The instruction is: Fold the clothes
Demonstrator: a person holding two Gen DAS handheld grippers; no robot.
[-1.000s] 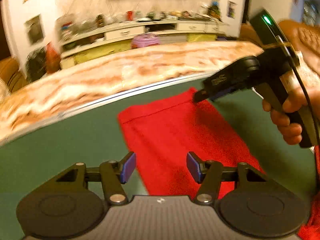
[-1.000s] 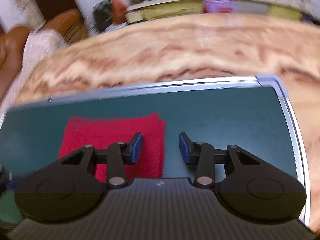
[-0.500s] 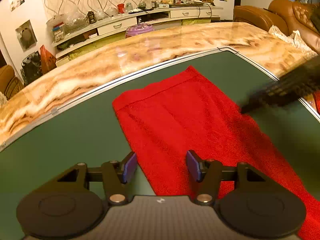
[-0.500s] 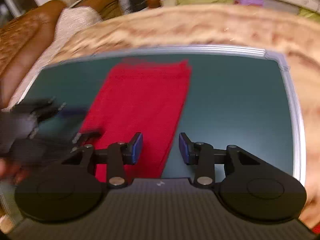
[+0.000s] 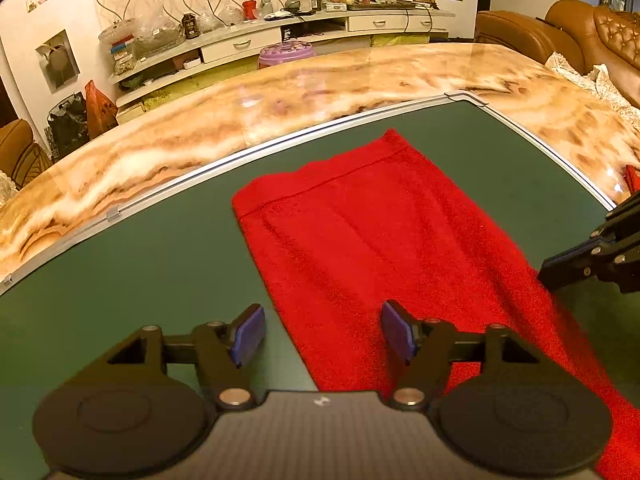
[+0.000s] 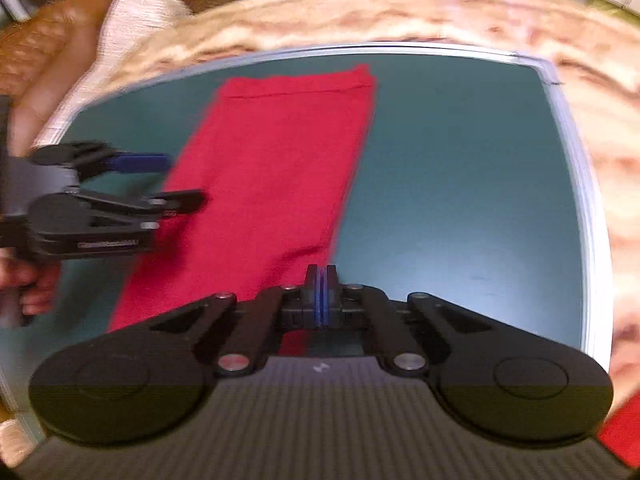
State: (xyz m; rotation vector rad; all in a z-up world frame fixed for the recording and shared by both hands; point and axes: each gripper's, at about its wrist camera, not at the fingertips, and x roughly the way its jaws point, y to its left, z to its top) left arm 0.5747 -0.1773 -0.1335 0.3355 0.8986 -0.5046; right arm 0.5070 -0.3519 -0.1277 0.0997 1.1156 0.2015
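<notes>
Your red cloth point(image 5: 360, 248) lies flat as a long strip on the green mat point(image 5: 120, 280), hemmed far end near the mat's far edge, near end running under both cameras and cut off at the bottom of the left wrist view. How far it extends toward you can't be seen.

Your left gripper point(image 5: 322, 334) has its jaws spread and opening. The left edge of the cloth sits in the gap between them, but the blue pads aren't pressing on it. Whether the fingertips touch the mat or hang above it, can't tell.

Your right gripper point(image 6: 321, 292) has its pads pressed together at the near right edge of the cloth. The cloth rises in a small ridge up to the tips, so it looks pinched, but the pad line itself hides the fabric, and that view is motion-blurred. In the left wrist view only its tip pokes in from the right frame edge, at the cloth's right side.

Your left hand point(image 6: 24, 280) is half cut off at the frame's left edge. A red scrap point(image 6: 620, 436) at the bottom right corner is too cropped to identify.

The mat lies on a marble-pattern table point(image 5: 280, 100).
</notes>
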